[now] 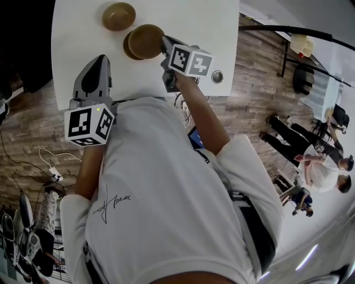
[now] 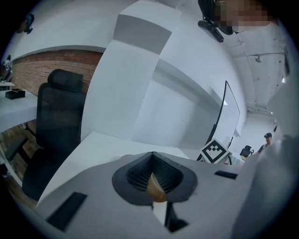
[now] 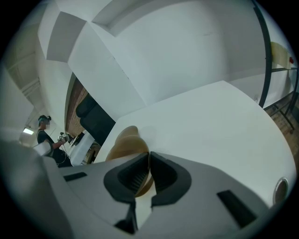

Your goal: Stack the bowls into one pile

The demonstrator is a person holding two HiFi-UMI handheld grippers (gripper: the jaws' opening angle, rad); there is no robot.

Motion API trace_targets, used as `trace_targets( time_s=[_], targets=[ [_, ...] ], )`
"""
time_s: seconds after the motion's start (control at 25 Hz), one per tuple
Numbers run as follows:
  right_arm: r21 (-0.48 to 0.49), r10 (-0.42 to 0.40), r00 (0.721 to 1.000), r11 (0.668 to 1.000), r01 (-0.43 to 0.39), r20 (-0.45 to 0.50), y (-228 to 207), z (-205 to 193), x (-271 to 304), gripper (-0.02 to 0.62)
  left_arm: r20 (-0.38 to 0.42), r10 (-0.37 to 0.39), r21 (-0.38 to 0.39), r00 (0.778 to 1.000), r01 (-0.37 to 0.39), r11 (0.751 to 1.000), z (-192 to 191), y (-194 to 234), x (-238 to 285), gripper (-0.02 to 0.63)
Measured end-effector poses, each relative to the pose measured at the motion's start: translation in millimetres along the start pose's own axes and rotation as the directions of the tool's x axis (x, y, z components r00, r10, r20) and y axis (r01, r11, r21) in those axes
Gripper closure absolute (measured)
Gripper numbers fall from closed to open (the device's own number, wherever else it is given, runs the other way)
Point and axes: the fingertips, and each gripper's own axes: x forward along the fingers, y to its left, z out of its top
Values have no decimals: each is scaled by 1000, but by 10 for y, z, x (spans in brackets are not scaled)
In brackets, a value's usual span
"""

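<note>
— What is your left doing?

— My left gripper (image 2: 152,156) hangs over the near left part of the white table (image 1: 72,33), jaws pressed together on nothing. A brown sliver shows through the slit behind the tips, probably a bowl beyond.

— And the bowls?

— The far bowl (image 1: 118,16) sits alone near the table's far edge, apart from the other two. Right of it and nearer, the held bowl (image 1: 145,40) is over the lower bowl (image 1: 126,49). It is shifted right, so only the lower one's left rim shows. Whether they touch, I cannot tell.

— Your right?

— My right gripper (image 3: 148,161) pinches the held bowl's rim on its right side. The jaws almost meet, with only the thin wall between them.

— How do you nest it well?

— I'd ease it left until the two rims line up and keep it level. I'd lower it until it seats, and only then open. A rim pinch lets a bowl swing, so I'd go slowly. The far bowl is not yet stacked.
</note>
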Motion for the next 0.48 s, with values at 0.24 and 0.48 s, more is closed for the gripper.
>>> trace_targets(
  time_s=[0.24, 0.48],
  targets=[
    [-14, -1, 1000, 1000, 0, -24, 39, -65, 88, 572, 1, 14, -13, 1000, -14, 1000, -5, 78, -25, 600],
    [-19, -3, 999, 1000, 3, -41, 45, -98, 130, 572, -1, 19, -22, 1000, -19, 1000, -4, 95, -27, 600]
  ],
)
